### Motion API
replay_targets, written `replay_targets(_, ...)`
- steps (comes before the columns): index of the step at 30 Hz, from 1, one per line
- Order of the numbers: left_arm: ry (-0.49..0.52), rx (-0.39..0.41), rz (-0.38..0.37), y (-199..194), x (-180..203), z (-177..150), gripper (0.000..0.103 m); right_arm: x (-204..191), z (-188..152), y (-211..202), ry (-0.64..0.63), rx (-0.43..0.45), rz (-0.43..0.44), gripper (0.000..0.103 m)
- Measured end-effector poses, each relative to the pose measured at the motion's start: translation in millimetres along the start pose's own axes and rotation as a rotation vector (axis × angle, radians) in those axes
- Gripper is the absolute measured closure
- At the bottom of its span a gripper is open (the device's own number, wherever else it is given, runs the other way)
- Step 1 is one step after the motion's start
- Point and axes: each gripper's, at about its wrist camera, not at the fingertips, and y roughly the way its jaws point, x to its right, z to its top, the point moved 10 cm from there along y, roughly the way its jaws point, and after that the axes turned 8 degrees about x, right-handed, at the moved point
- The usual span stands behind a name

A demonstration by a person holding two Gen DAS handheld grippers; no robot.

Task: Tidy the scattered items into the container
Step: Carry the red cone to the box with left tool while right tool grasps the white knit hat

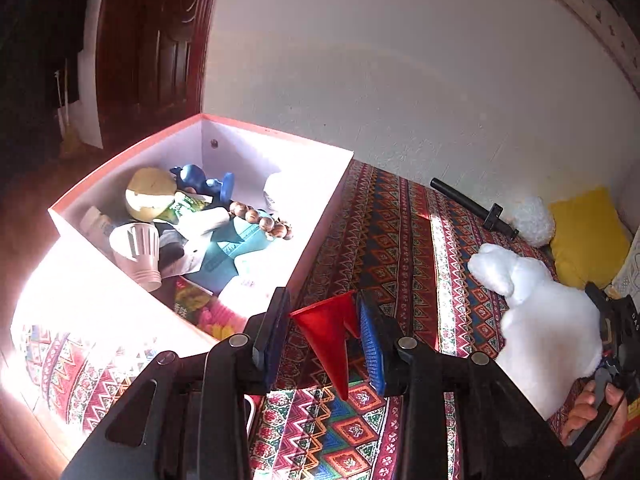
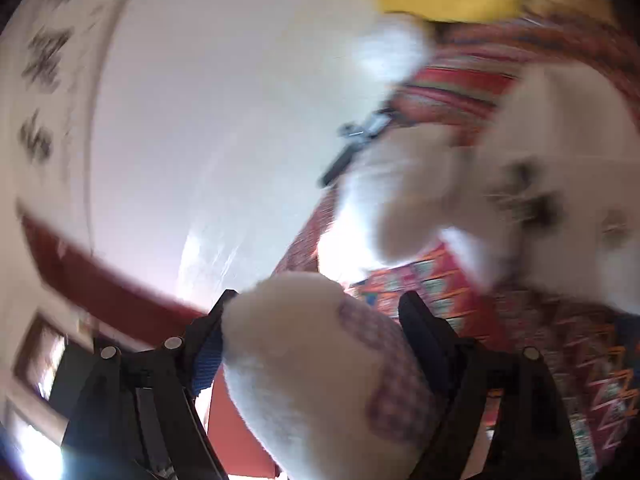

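While the left view alone shows the white box (image 1: 256,152) of clutter on the patterned bed (image 1: 400,220), the blurred right view shows the right gripper (image 2: 316,320) clamping the white plush toy (image 2: 320,360). The left gripper (image 1: 324,320) pinches a red cone (image 1: 332,336) beside the box.

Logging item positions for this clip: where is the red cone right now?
In the left wrist view, the red cone sits point-down between the left gripper's blue pads, above the patterned cloth, just right of the white box.

Harsh left-side glare — right view (fisheye) motion-blurred
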Motion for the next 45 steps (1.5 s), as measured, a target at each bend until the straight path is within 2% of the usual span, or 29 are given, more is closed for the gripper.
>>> replay_targets(2,0.01,0.015,-0.011,-5,0,0,0.072,-63,-42,14,-0.111,-0.114,0.111,0.024)
replay_targets(3,0.014,0.013,-0.017,-5,0,-1,0.072,-80,-55,15,-0.143,-0.129,0.136,0.024)
replay_targets(6,0.021,0.01,-0.053,1,10,-2,0.072,-73,-42,0,-0.191,-0.032,0.046,0.021)
replay_targets(8,0.027,0.016,-0.073,9,16,-1,0.072,-27,2,-24,-0.127,0.097,-0.111,0.01)
replay_targets(10,0.022,0.019,-0.092,18,21,-2,0.072,56,48,-68,-0.007,0.245,-0.374,0.001)
replay_targets(12,0.014,0.016,-0.107,28,22,-6,0.072,152,71,-120,0.185,0.345,-0.637,0.001)
replay_targets(13,0.012,0.008,-0.11,33,22,-9,0.072,192,69,-134,0.307,0.352,-0.685,0.001)
replay_targets(14,0.009,-0.01,-0.112,40,22,-14,0.072,224,61,-135,0.446,0.33,-0.642,0.001)
replay_targets(15,0.004,-0.032,-0.119,46,22,-18,0.072,245,51,-121,0.596,0.292,-0.515,0.0)
replay_targets(16,0.0,-0.047,-0.127,50,23,-20,0.072,253,50,-116,0.655,0.31,-0.444,0.0)
replay_targets(17,-0.001,-0.05,-0.128,53,22,-20,0.072,244,61,-116,0.604,0.342,-0.423,0.002)
replay_targets(18,0.0,-0.042,-0.124,53,21,-18,0.072,227,66,-102,0.562,0.294,-0.34,0.007)
replay_targets(19,0.001,-0.03,-0.12,51,18,-15,0.072,211,66,-87,0.554,0.258,-0.248,0.029)
replay_targets(20,0.001,-0.018,-0.117,49,16,-12,0.072,201,65,-78,0.578,0.251,-0.188,0.063)
replay_targets(21,0.0,-0.007,-0.113,46,13,-9,0.072,192,64,-74,0.603,0.247,-0.129,0.075)
replay_targets(22,-0.002,0.003,-0.111,43,9,-6,0.072,182,67,-76,0.644,0.26,-0.046,0.102)
replay_targets(24,-0.012,0.026,-0.105,37,0,3,0.072,141,90,-110,0.645,0.358,0.116,0.102)
replay_targets(28,-0.037,0.085,-0.093,22,-15,23,0.072,-5,142,-226,0.139,0.592,0.212,0.102)
replay_targets(30,-0.038,0.107,-0.085,16,-21,28,0.072,-44,147,-257,0.006,0.629,0.165,0.102)
replay_targets(31,-0.045,0.105,-0.09,15,-24,27,0.072,-48,143,-263,-0.038,0.649,0.088,0.102)
replay_targets(33,-0.056,0.093,-0.097,14,-28,25,0.072,-18,139,-256,-0.053,0.663,-0.109,0.078)
replay_targets(34,-0.056,0.091,-0.095,14,-30,23,0.072,12,134,-242,-0.016,0.642,-0.216,0.017)
replay_targets(35,-0.053,0.09,-0.09,15,-32,22,0.072,55,122,-224,0.062,0.591,-0.322,0.009)
replay_targets(37,-0.049,0.093,-0.077,16,-36,20,0.072,146,90,-182,0.288,0.449,-0.419,0.013)
replay_targets(38,-0.049,0.094,-0.07,17,-38,21,0.072,188,74,-168,0.415,0.383,-0.436,0.024)
replay_targets(40,-0.055,0.095,-0.059,22,-40,22,0.072,232,48,-151,0.582,0.298,-0.369,0.029)
replay_targets(41,-0.057,0.094,-0.056,25,-40,22,0.072,235,40,-141,0.598,0.274,-0.326,0.029)
replay_targets(43,-0.055,0.091,-0.051,31,-37,23,0.072,230,40,-104,0.514,0.16,-0.278,0.03)
replay_targets(45,-0.045,0.087,-0.052,36,-33,22,0.072,226,41,-85,0.457,0.112,-0.295,0.044)
